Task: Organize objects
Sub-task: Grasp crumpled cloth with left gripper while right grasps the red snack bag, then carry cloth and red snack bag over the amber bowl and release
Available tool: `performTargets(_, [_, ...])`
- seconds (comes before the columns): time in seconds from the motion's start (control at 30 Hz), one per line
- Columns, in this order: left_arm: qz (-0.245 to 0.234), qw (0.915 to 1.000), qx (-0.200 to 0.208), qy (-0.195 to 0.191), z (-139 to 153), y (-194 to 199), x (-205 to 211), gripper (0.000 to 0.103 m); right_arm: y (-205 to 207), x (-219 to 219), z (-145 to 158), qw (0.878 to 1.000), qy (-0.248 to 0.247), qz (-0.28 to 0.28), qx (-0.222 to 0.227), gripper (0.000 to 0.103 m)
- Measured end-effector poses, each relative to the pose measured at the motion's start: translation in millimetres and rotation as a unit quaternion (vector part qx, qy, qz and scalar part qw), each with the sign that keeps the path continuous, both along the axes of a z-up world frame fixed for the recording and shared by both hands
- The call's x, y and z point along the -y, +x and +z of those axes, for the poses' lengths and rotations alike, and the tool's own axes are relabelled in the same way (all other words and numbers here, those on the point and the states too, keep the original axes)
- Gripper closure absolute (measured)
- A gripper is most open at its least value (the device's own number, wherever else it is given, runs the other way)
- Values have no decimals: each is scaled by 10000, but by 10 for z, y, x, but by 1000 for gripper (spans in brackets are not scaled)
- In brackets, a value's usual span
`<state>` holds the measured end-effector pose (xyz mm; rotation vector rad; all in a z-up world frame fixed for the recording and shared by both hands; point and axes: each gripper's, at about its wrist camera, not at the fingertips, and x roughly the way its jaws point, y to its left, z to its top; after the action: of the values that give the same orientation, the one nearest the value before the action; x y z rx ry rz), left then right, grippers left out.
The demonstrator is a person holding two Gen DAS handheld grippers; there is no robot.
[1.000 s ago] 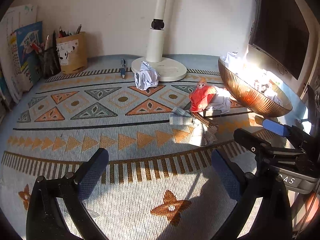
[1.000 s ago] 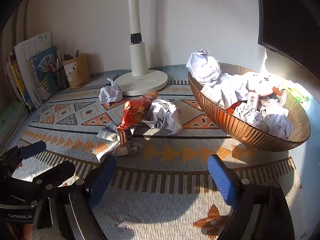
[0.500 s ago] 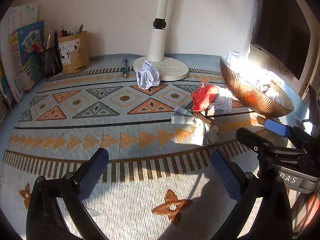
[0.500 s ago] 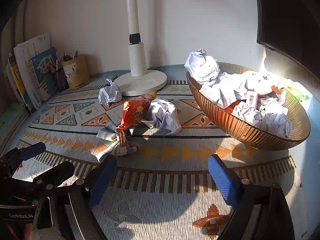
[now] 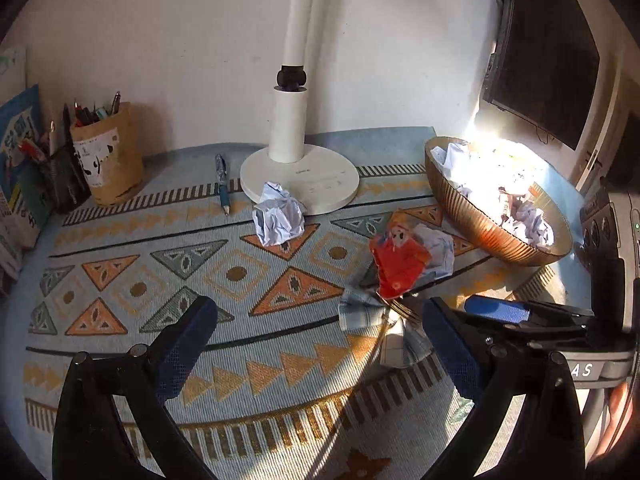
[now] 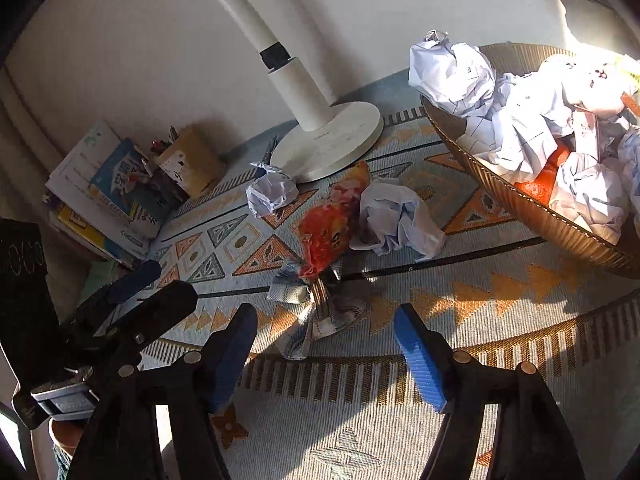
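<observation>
Right wrist: lamp base behind red wrapper.

Only "AS" can be read, printed in white on the grey body of the right hand-held gripper seen from the left wrist view. Print on the book covers, the pen cup label and the red wrapper is too blurred to be made out.
</observation>
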<state>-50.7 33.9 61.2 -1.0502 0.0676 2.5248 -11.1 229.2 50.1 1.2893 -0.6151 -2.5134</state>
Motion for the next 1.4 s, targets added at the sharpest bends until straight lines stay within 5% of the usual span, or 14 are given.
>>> performTargets(0.13, [9,9996,267,52,-108,-580,0,1,-171,-39,8,9958,-829,-133,363,34])
performTargets(0.23, [118,9985,420,321,-252,-880,23,2,-355,47,78,9991,-191,-343,161,36])
performTargets(0.3, [164,9973,543,473,-355,-1042,33,2,-479,73,14,9987,-186,-420,206,49])
performTargets(0.47, [223,9931,858,773,-548,-1260,-30,2,-648,162,-122,9983,144,-536,166,61])
performTargets(0.53, [267,9956,742,502,-575,-1263,-104,11,-641,170,-172,9976,326,-585,150,74])
performTargets(0.6, [136,9946,900,490,-621,-1296,-141,48,-607,146,-178,9976,295,-623,70,77])
performTargets(0.7, [122,9953,848,446,-601,-1271,-135,63,-557,113,-122,9977,292,-608,-76,82])
performTargets(0.9, [-44,9961,749,454,-420,-970,-41,63,-203,163,77,9983,233,-261,-466,83])
performTargets(1.1, [-238,9976,447,467,-105,-140,101,63,557,25,284,9958,173,297,-844,83])
performTargets(1.27, [-61,9923,381,1175,-160,579,210,63,1008,-172,106,9983,199,214,-512,83])
performTargets(1.4, [50,9922,478,1154,-417,804,66,63,1163,-357,-64,9998,13,24,-201,83])
